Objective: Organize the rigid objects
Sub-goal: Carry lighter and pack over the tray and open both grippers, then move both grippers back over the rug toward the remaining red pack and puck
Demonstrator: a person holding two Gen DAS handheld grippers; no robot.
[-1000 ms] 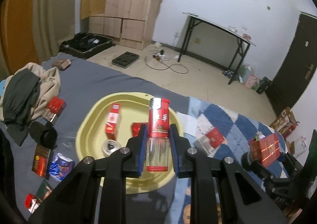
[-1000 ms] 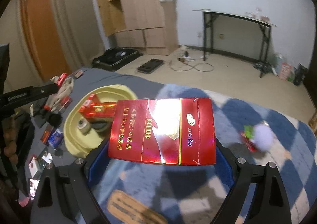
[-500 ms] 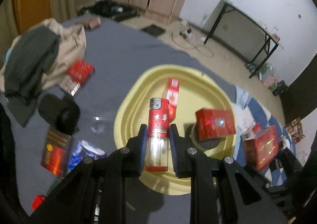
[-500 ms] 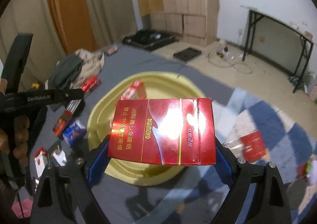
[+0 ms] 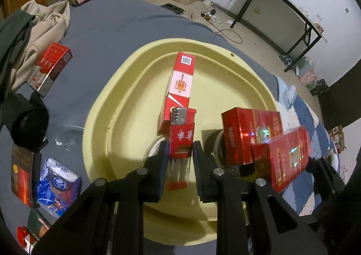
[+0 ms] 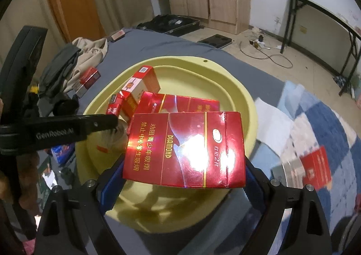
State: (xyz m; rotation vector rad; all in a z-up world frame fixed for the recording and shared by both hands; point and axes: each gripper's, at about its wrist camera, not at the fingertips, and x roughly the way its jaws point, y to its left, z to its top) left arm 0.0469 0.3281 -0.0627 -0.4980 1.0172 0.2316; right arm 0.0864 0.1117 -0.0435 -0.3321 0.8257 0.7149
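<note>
The bed [image 5: 126,27], under a grey sheet with a blue checked blanket [image 6: 320,119] at one side, carried everything; its far edge dropped to bare floor [image 6: 259,52], with a folding table [image 5: 284,4] against the wall. On the bed lay the yellow tray [image 5: 106,119], its raised rim closing the basin all round. The half of the basin toward the clothes was bare; the near half was crowded.

A heap of clothes [image 5: 40,29] lay beside the tray, with a red pack [image 5: 52,65], a black pouch [image 5: 29,124], a tissue packet [image 5: 56,185] and more small packs near it on the sheet. Inside the tray a tall carton [image 5: 180,88] stood on end, a wider red box [image 5: 250,133] rested beside it on a dark round thing, and a white disc [image 5: 155,146] lay under the left claw.

The left claw [image 5: 180,162] was clenched on a red lighter [image 5: 181,140], held upright over the tray's near part, just in front of the carton. The right claw [image 6: 185,178] gripped a Diamond pack [image 6: 187,149] flat between its blue pads, above the tray's near rim and close beside the red box.

A second earlier both claws were higher and farther back, with the whole tray and more of the room in view; by now they had come down over the tray and nearer each other, grips unchanged.
</note>
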